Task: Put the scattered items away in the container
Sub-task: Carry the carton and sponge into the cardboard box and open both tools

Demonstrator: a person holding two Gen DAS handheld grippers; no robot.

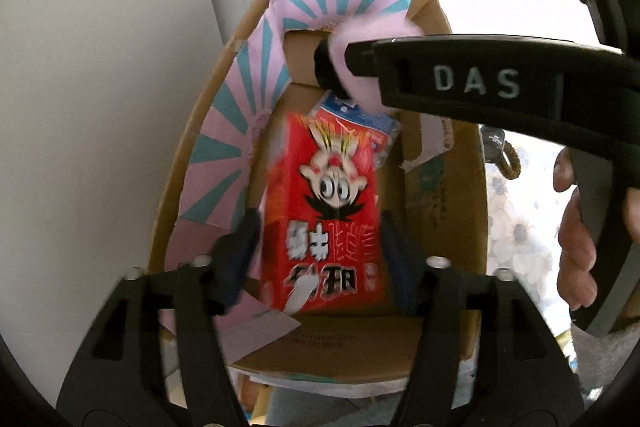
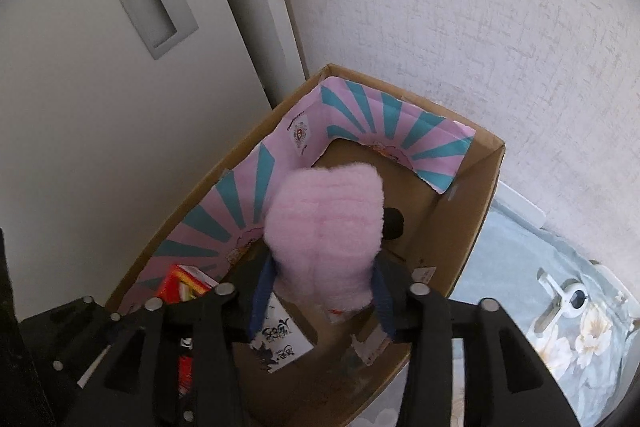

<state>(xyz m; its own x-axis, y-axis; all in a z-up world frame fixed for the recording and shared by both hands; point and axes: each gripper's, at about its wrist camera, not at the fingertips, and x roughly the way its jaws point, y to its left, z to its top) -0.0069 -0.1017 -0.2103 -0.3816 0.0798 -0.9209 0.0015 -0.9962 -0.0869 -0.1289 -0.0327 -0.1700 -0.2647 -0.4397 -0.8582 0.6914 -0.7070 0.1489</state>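
Observation:
A cardboard box [image 1: 448,195] lined with pink-and-teal striped paper stands against the wall; it also shows in the right wrist view [image 2: 472,195]. My left gripper [image 1: 320,223] is shut on a red snack carton [image 1: 328,215] with a cartoon face, held over the box's inside. My right gripper [image 2: 320,283] is shut on a fluffy pink item [image 2: 326,227], held above the box; the pink item [image 1: 356,59] and the right gripper's body also show in the left wrist view. The red carton's [image 2: 180,285] edge shows at lower left.
A blue-and-white packet [image 1: 360,115] lies in the box under the carton. A printed card [image 2: 280,343] lies on the box floor. White wall and door [image 2: 120,67] stand behind. A floral cloth [image 2: 580,327] with a small white object lies to the right.

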